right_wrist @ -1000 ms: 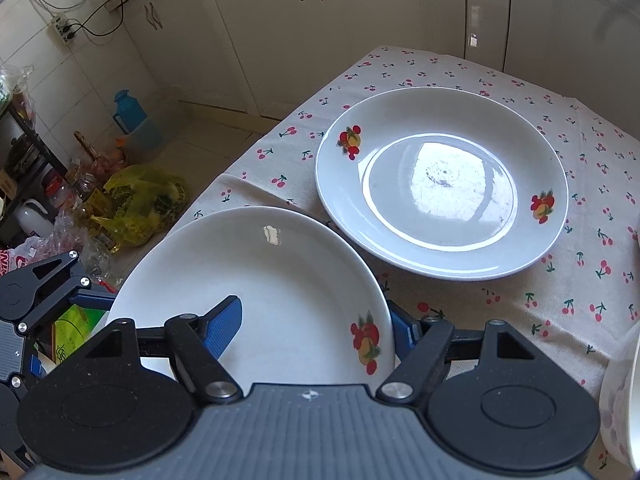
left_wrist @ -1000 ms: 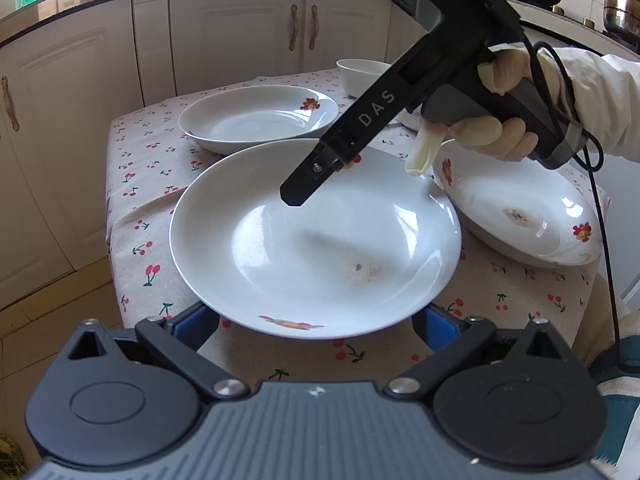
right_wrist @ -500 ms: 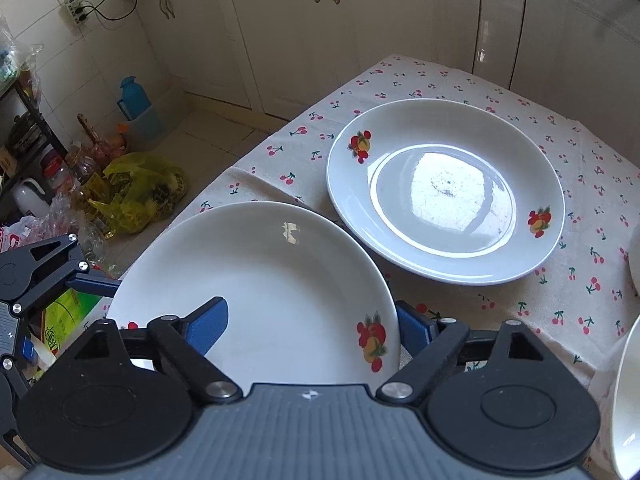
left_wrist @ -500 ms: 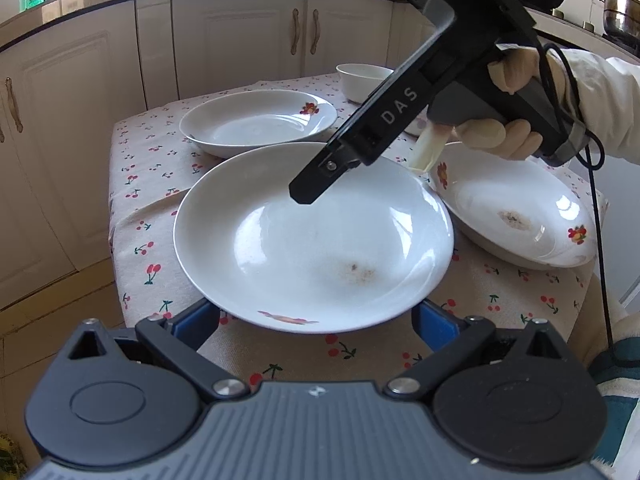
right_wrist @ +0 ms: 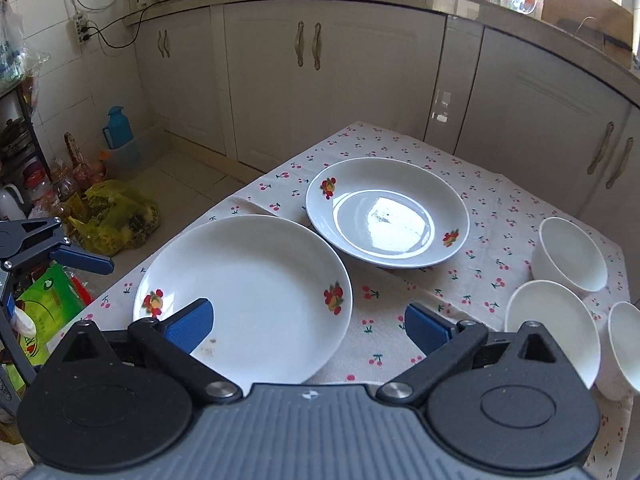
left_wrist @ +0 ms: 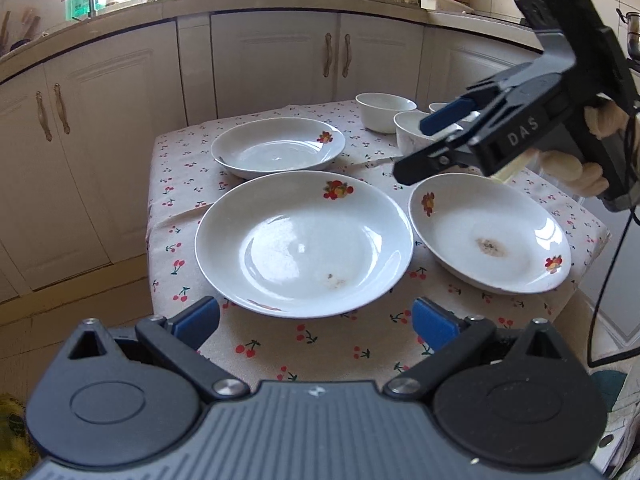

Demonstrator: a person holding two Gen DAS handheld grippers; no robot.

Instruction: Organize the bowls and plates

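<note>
**A:** From the left wrist, what worries you?

**B:** My left gripper (left_wrist: pixel 315 317) is wide open and empty before the large white fruit-print plate (left_wrist: pixel 304 242). Its glazed rim could slip. My right gripper (left_wrist: pixel 426 148), parted and empty, hangs over the stained white plate (left_wrist: pixel 490 234).

**A:** From the right wrist?

**B:** The second shallow plate (right_wrist: pixel 387 213) nearly touches the large one; three small white bowls (right_wrist: pixel 570 254) crowd the cherry-print worktop (right_wrist: pixel 472 200) edge.

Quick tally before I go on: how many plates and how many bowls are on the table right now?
White shallow plates with fruit decals: 3, near, far, right
Plain white ceramic bowls: 3, at
Total: 6 dishes, all on the cherry-print tablecloth
</note>
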